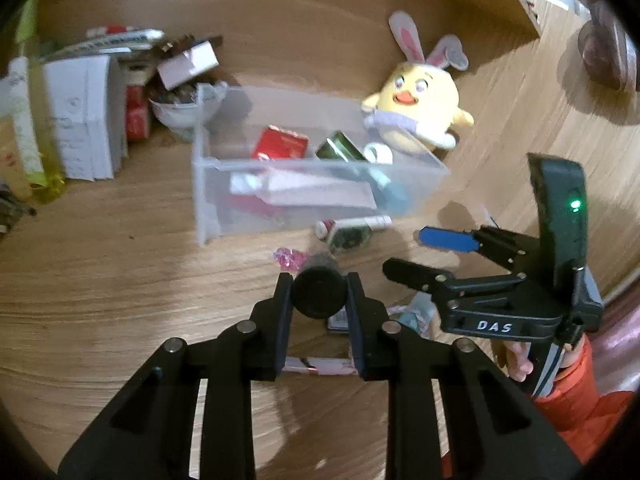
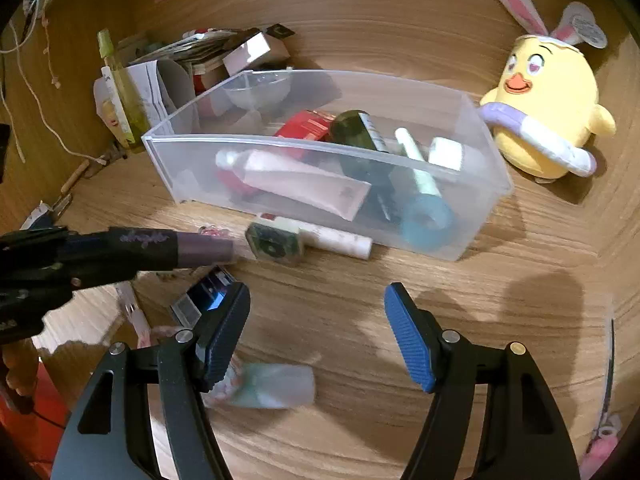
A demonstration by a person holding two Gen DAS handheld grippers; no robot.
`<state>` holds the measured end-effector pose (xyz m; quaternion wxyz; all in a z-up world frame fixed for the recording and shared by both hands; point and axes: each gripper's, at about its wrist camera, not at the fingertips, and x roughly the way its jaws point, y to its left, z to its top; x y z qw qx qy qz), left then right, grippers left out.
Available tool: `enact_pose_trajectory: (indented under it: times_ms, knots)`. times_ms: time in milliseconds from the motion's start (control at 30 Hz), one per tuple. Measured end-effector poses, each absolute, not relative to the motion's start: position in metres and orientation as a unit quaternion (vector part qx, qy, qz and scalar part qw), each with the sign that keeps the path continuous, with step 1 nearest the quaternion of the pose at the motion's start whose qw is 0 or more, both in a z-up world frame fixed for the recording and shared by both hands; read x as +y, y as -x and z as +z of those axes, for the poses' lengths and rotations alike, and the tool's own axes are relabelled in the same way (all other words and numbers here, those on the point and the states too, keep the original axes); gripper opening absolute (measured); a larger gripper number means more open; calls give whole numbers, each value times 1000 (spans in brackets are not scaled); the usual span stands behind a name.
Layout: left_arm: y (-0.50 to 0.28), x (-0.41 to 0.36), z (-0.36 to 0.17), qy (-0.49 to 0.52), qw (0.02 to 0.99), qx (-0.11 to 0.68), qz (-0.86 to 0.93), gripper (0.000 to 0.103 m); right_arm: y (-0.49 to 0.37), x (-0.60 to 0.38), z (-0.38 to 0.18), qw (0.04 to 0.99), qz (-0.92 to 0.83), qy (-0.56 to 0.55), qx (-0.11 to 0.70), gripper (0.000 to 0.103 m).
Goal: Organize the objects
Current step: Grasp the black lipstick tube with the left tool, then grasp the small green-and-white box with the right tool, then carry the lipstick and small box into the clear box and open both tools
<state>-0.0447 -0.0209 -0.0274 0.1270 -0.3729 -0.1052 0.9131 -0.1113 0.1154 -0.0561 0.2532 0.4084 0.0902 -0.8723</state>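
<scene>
Two grippers: left gripper point(image 1: 319, 294) clamping dark tube point(image 1: 318, 294), right gripper point(image 2: 316, 336) open

Wooden desk point(image 2: 400, 300) under clear bin point(image 2: 472, 216)

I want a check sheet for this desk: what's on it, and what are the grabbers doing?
Surface: wooden desk, crowded.
Job's things: clear plastic bin holds tubes and bottles; white tube and green-faced block lie in front of it.
Clutter: yellow plush chick, papers and boxes behind.
Grippers: left gripper shut on dark cylindrical tube; right gripper open, empty.
Cables: white cord at left.
Surroundings: orange sleeve.
</scene>
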Motion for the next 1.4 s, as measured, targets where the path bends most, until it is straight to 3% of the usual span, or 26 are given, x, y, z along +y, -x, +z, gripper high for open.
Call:
enact_pose_trajectory:
  times_ms: [300,567,1400]
  knots:
    - [42,-41,-20,356,109,-114,921,25,134,91,-66,266,-862,-423,83,57]
    - [43,-46,-16,348,112,-117,924,25,139,79,-73,247,-868,-422,88,33]
    - [59,-26,36,289,106,-101,946,25,123,121,-32,259,-900,-344,61,33]
